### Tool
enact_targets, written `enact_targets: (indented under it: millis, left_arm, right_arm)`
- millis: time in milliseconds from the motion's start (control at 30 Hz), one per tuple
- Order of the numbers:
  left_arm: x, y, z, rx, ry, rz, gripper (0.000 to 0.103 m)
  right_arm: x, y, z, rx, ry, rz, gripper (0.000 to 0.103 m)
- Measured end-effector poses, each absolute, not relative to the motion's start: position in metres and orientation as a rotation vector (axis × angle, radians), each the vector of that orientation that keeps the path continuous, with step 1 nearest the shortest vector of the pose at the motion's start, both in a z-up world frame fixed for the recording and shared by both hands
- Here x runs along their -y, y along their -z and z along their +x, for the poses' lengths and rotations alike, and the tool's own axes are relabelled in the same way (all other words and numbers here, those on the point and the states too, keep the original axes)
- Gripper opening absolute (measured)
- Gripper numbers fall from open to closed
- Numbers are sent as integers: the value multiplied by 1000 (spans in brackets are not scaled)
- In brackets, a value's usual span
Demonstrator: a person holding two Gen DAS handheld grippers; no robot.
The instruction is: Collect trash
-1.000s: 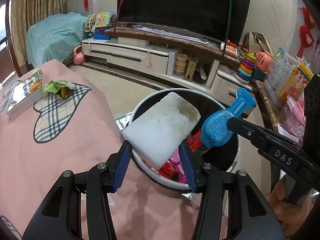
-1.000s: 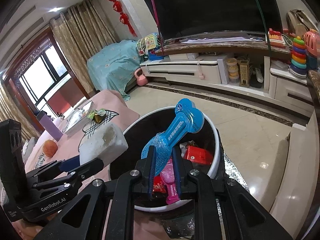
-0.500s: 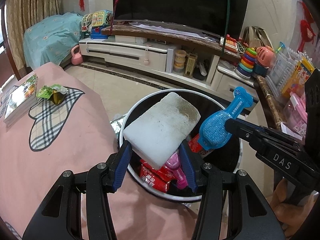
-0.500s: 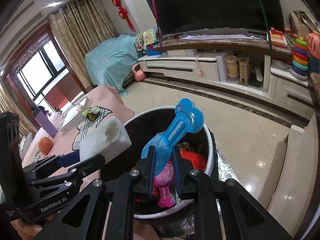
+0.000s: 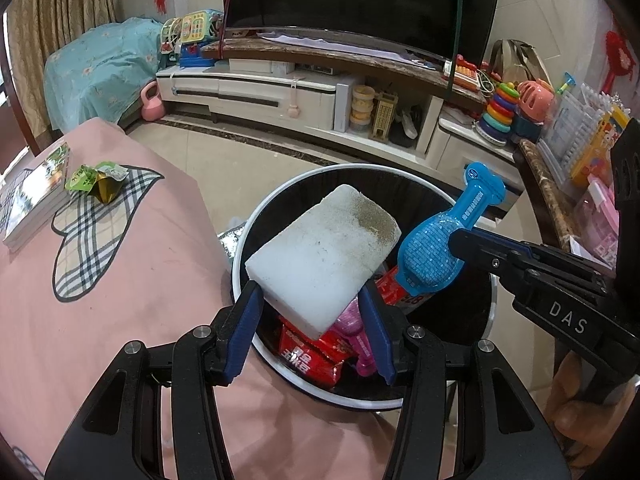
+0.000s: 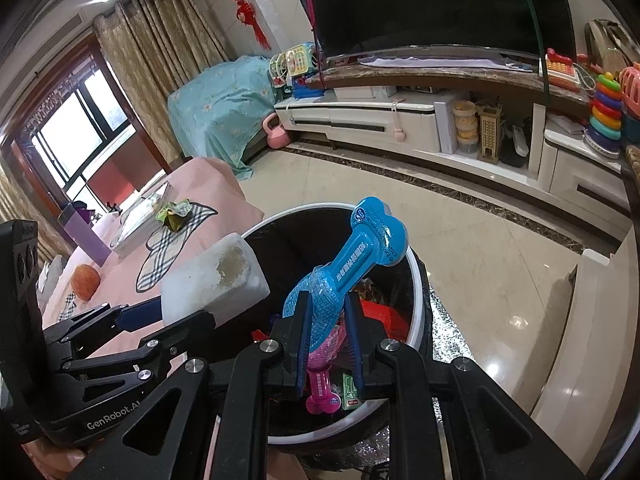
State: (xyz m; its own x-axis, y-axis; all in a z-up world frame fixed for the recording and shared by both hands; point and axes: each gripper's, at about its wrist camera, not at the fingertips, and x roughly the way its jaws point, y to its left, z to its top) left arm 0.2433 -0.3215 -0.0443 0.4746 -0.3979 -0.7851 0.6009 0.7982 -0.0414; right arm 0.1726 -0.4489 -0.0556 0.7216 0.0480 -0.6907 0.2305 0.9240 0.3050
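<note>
pink table (image 5: 132, 280) | books (image 5: 36, 192), wrapper (image 5: 100, 178), plaid mat (image 5: 96, 236), apple (image 6: 85, 281)

The left gripper (image 5: 310, 332), a black angular plastic frame with silver screw heads, carries ribbed blue finger pads (image 5: 244, 328) and white "GenRobot.AI" lettering. The matching black right gripper (image 6: 326, 344) reads "DAS". Bare skin of the right hand (image 5: 576, 424) shows beneath.

Home living room: television (image 5: 360, 0), toys (image 5: 502, 108)
</note>
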Motion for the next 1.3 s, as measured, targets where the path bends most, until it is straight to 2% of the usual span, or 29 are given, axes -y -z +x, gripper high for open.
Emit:
enact_targets:
  millis: [500, 600, 733, 867, 1100, 1200, 1267, 1300]
  left_arm:
    - [321, 46, 247, -911, 609, 258, 54]
    - [317, 44, 246, -910, 612, 246, 63]
    - [312, 39, 243, -894, 603, 244, 72]
    - [308, 37, 240, -888, 598, 235, 76]
    - [292, 34, 229, -879, 589, 209, 76]
    - [278, 34, 222, -874, 574, 188, 76]
    - [266, 35, 216, -879, 564, 166, 76]
    - [261, 35, 213, -880, 561, 158, 76]
  right_arm:
    - [447, 57, 182, -807, 95, 357, 20]
    - [448, 56, 181, -802, 95, 366, 22]
    - [452, 50, 175, -779, 103, 387, 33]
    - [453, 46, 167, -761, 109, 404, 41]
    - [449, 41, 151, -732, 117, 430, 51]
    - [445, 38, 141, -715, 115, 442, 58]
    - [441, 36, 133, -697, 116, 452, 72]
    - [439, 35, 130, -688, 116, 457, 75]
